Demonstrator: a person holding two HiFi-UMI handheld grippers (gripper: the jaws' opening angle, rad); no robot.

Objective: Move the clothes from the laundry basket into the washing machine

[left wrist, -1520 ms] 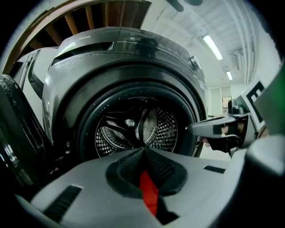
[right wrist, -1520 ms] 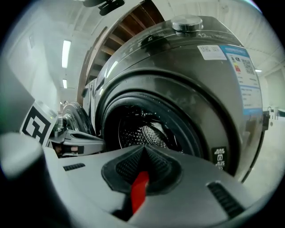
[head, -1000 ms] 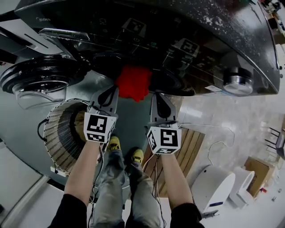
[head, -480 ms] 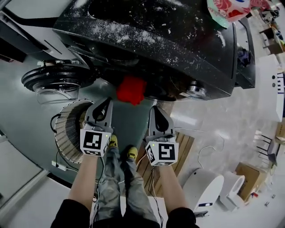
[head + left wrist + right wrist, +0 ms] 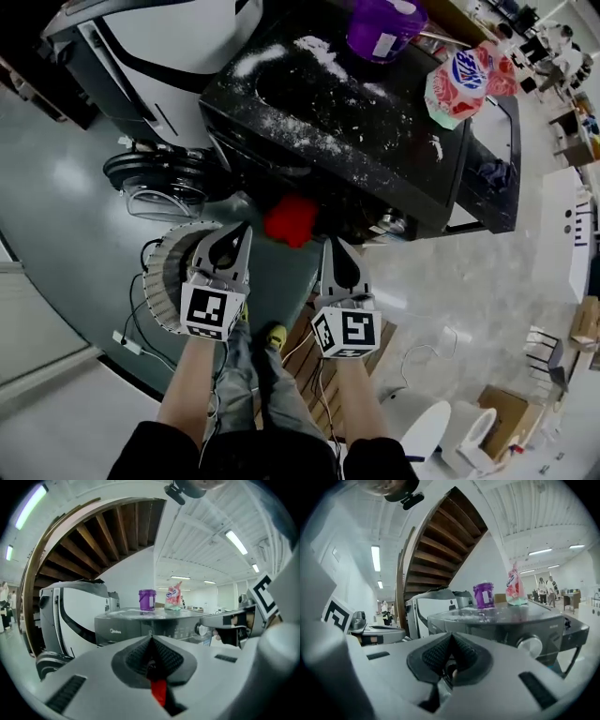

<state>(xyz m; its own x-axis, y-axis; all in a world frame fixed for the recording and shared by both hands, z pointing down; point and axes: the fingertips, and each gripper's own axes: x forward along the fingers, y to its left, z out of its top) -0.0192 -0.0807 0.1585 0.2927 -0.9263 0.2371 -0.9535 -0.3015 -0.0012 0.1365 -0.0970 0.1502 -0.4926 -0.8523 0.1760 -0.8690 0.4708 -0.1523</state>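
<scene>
The washing machine [image 5: 403,187] is a dark, boxy front loader, and its flat top is dusted with white powder [image 5: 323,54] in loose streaks. On that top stand a purple plastic container [image 5: 382,28] of round shape and a crinkled pink and white bag [image 5: 459,82]. The round door [image 5: 155,178] hangs open at the left side of the machine; it has a thick dark rim and a clear bulging window. The red garment [image 5: 292,220], soft and bunched, sits at the mouth of the drum just under the front edge of the machine. It lies a little ahead of the two grippers and between them, and neither touches it. The left gripper [image 5: 239,230] is grey and smooth. Its fingers [image 5: 137,657], with black ribbed pads, are pressed together with nothing pinched between them. A thin red sliver shows in the slot below the pads, but I cannot tell what it is. The right gripper [image 5: 331,242] has its fingers [image 5: 435,656] pressed together too, and they are empty. The laundry basket [image 5: 164,291] stands on the glossy grey floor [image 5: 75,234], under the left gripper. It is round with a ribbed, woven wall, and its inside is too dark to read.
</scene>
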